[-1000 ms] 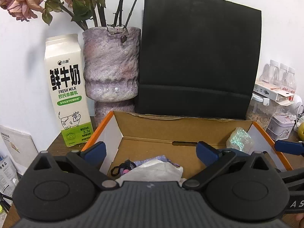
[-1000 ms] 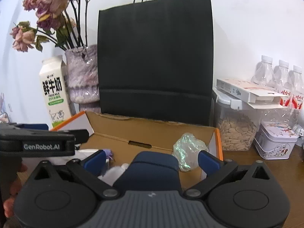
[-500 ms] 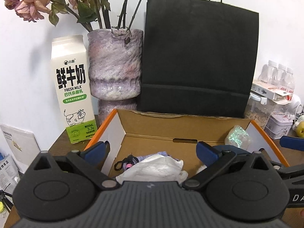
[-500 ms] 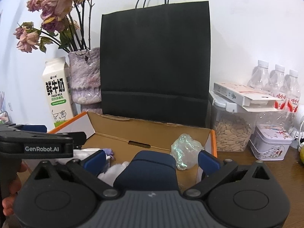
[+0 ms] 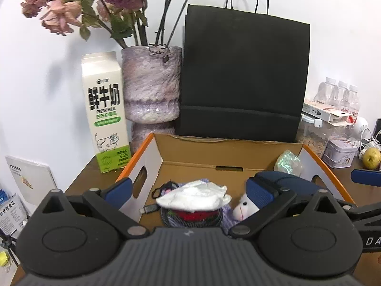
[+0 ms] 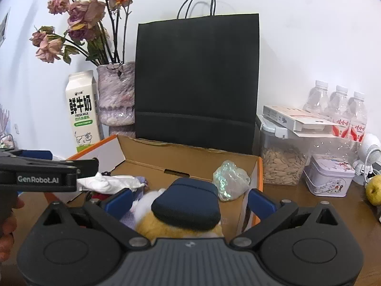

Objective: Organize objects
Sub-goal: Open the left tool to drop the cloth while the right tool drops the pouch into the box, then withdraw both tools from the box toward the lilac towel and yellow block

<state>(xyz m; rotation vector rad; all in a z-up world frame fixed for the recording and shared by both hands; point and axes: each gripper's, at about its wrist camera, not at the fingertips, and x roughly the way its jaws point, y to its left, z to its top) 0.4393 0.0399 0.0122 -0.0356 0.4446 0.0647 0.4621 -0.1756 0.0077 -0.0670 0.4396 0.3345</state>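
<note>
An open cardboard box (image 5: 228, 152) with orange edges stands before me; it also shows in the right wrist view (image 6: 190, 157). Inside lie a white crumpled cloth (image 5: 193, 195) over red and purple items, a plush toy with a navy cap (image 6: 188, 202), a small black stick (image 5: 148, 208) and an iridescent wrapper (image 5: 288, 164). My left gripper (image 5: 188, 190) is open above the white cloth, holding nothing. My right gripper (image 6: 189, 199) is open with the capped plush between its jaws; contact is unclear.
Behind the box stand a black paper bag (image 5: 243, 81), a purple vase with dried roses (image 5: 151, 88) and a milk carton (image 5: 104, 109). At right are a seed jar (image 6: 283, 162), a tin (image 6: 328, 176), water bottles (image 6: 338, 104) and a pear (image 6: 375, 189).
Both grippers have risen and pulled back, so more of the box's contents and the plush toy show. Both stay open.
</note>
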